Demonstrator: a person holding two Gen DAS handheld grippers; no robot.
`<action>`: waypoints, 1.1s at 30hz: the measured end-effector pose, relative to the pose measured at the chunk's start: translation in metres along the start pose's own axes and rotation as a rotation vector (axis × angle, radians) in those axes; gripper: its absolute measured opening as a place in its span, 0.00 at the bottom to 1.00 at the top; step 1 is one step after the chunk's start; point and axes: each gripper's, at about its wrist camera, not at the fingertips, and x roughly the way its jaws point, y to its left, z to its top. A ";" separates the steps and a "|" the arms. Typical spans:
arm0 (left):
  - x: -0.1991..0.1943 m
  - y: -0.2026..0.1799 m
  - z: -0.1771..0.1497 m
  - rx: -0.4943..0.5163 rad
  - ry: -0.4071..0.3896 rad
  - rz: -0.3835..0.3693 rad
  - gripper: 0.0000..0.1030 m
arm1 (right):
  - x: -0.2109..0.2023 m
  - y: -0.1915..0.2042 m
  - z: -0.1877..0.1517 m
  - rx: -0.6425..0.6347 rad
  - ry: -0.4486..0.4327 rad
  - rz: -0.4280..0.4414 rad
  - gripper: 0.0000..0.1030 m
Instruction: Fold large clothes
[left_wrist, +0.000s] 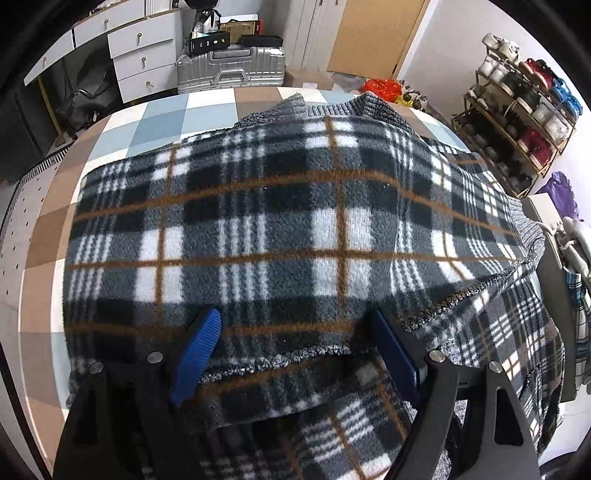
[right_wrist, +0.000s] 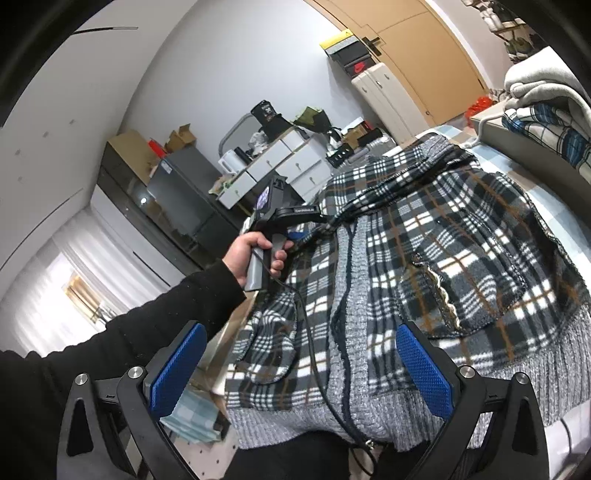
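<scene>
Plaid jacket (left_wrist: 295, 221) spread under open left gripper (left_wrist: 295, 343), untouched

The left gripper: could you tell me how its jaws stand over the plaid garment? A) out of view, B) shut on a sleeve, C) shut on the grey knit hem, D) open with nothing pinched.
D: the left gripper has its blue pads spread wide, and the plaid garment lies flat beneath them, unpinched.

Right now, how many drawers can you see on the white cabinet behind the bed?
3 stacked drawers on the white cabinet: top, middle, bottom. More may be hidden beyond the frame's edge.
</scene>
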 end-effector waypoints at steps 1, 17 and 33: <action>-0.003 0.001 -0.001 -0.007 0.002 -0.002 0.78 | 0.000 0.002 0.001 -0.004 -0.002 -0.004 1.00; -0.075 0.033 0.003 -0.020 -0.180 0.022 0.78 | 0.073 0.062 0.189 -0.481 -0.184 -0.358 1.00; 0.043 0.014 0.038 0.130 0.018 0.158 0.78 | 0.365 -0.111 0.245 -0.428 0.466 -0.709 1.00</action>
